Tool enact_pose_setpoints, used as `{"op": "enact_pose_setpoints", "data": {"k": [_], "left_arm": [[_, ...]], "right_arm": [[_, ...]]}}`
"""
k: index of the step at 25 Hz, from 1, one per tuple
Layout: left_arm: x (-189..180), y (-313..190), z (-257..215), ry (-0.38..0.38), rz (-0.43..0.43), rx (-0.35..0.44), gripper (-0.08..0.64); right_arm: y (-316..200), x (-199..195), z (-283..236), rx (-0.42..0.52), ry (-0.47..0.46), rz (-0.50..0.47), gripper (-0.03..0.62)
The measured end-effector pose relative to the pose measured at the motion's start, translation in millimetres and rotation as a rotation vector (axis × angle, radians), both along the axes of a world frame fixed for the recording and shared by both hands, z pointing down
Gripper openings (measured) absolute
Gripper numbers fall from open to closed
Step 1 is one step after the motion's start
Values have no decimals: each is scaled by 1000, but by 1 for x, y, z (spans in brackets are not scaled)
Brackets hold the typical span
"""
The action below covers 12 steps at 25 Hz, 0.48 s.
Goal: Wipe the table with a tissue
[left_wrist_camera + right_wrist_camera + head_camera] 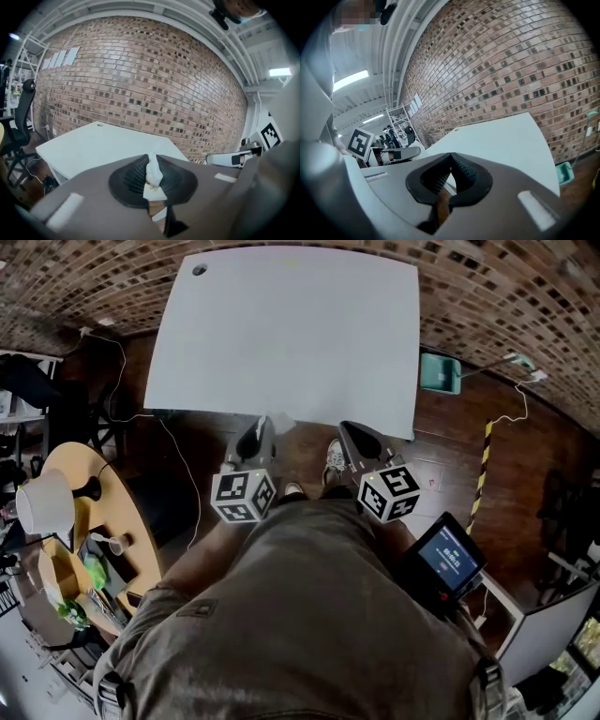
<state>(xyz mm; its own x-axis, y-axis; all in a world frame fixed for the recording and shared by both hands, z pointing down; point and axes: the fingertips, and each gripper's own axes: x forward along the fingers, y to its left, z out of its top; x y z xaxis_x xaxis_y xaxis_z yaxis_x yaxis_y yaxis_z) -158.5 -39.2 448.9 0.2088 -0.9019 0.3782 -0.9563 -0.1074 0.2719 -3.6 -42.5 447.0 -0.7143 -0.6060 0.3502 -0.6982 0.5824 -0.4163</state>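
The white table (pixel 281 334) fills the top of the head view, its surface bare apart from a small round hole (pixel 199 270) at the far left corner. Both grippers are held close to the person's body, just short of the table's near edge. My left gripper (pixel 262 427) is shut on a crumpled white tissue (pixel 153 172), which sticks up between the ribbed black pads (pixel 132 177). My right gripper (pixel 350 431) is shut, its pads (pixel 461 169) meeting at the tips with nothing between them. The table (pixel 497 140) lies ahead of both.
At the left stands a round wooden table (pixel 127 512) with a white lamp (pixel 42 502), a cup and clutter. A teal bin (pixel 439 371) and a yellow-black striped post (pixel 485 460) are on the wooden floor at the right. A small screen (pixel 448 557) hangs at the person's hip. An office chair (pixel 21 117) stands at the left of the table.
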Motion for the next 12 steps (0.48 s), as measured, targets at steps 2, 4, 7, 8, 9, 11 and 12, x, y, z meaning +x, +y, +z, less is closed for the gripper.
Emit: {"op": "enact_pose_setpoints", "data": {"k": [2, 4, 7, 8, 9, 11, 12], "left_arm": [[-7, 17, -4, 23, 0, 15, 28], [-11, 33, -5, 46, 9, 26, 28], [-14, 53, -1, 70, 38, 19, 28], [-14, 59, 0, 75, 47, 15, 28], [-15, 63, 1, 76, 53, 13, 28], [-16, 69, -1, 72, 57, 12, 28], [-15, 71, -4, 69, 55, 14, 28]], "right_arm": [[21, -6, -4, 11, 16, 10, 12], [39, -10, -8, 20, 34, 27, 12], [63, -10, -11, 22, 60, 61, 12], [69, -11, -11, 21, 66, 67, 13], [75, -12, -12, 21, 70, 68, 12], [85, -12, -13, 18, 70, 64, 12], [89, -12, -15, 17, 68, 60, 12]]}}
